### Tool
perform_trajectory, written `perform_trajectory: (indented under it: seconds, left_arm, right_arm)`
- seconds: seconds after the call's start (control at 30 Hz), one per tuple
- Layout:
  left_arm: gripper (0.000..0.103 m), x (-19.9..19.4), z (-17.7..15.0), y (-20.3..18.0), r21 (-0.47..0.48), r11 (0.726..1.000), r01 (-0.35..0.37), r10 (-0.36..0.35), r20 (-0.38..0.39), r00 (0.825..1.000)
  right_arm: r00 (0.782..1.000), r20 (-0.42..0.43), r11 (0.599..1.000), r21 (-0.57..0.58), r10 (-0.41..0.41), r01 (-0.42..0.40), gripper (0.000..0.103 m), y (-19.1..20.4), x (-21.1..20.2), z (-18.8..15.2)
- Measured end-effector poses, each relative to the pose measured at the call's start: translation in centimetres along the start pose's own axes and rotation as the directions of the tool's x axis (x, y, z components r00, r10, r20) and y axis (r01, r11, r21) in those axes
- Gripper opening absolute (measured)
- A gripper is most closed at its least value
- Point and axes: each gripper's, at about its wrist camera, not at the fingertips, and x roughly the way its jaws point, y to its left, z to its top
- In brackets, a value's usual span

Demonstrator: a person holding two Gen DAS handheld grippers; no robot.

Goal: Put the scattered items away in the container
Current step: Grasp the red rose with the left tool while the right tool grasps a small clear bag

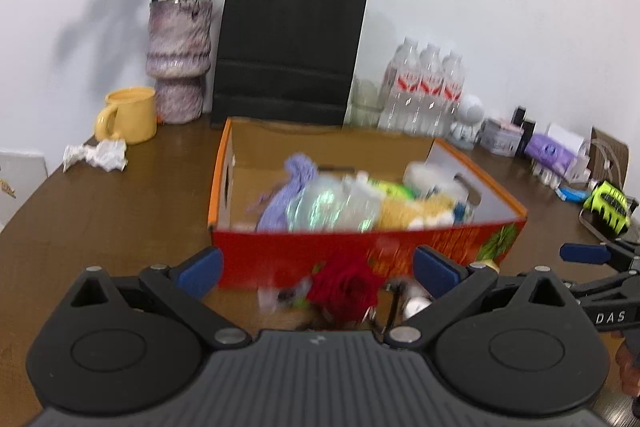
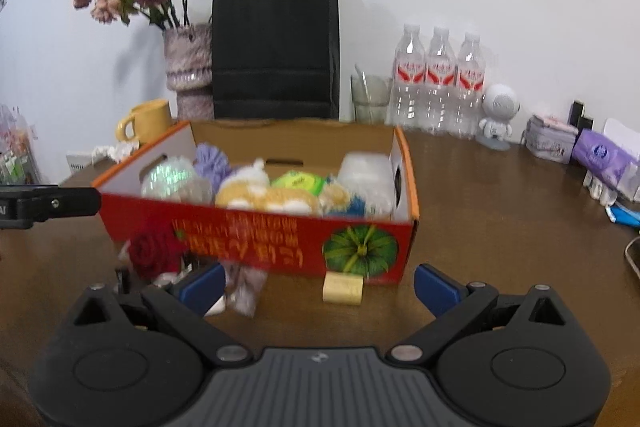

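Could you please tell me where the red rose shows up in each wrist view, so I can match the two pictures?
Left wrist: red rose low centre, in front of the red box.
Right wrist: red rose lower left, at the box's left front corner.
Shared landmark: black paper bag.

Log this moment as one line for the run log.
left gripper: open, over red rose | right gripper: open, empty | box: part-filled | beige block: outside box
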Motion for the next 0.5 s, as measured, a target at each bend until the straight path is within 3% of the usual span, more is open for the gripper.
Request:
perform_trajectory:
  seconds: [0.13, 0.33, 0.5]
  left_arm:
    - [0.103, 0.9, -1.5, 0.3, 0.008, 1.000, -0.006, 0.006, -0.042, 0.999]
    - [0.101, 2.7, -1.9, -0.5, 0.025, 1.000, 0.010, -0.008, -0.053, 0.999]
    - [0.086, 4.5, -1.9, -1.5, 0.050, 0.999, 0.015, -0.012, -0.059, 0.998]
  right_arm:
    - [0.999, -0.033, 1.000, -0.007, 0.002, -0.002, 0.097, 0.3, 1.1, -1.2]
    - [0.998, -0.052, 0.999, -0.019, 0.047, -0.048, 0.084, 1.5, 2.8, -1.3]
    - [0.995, -0.074, 0.997, -0.043, 0.067, -0.070, 0.067, 3.0, 4.7, -0.3]
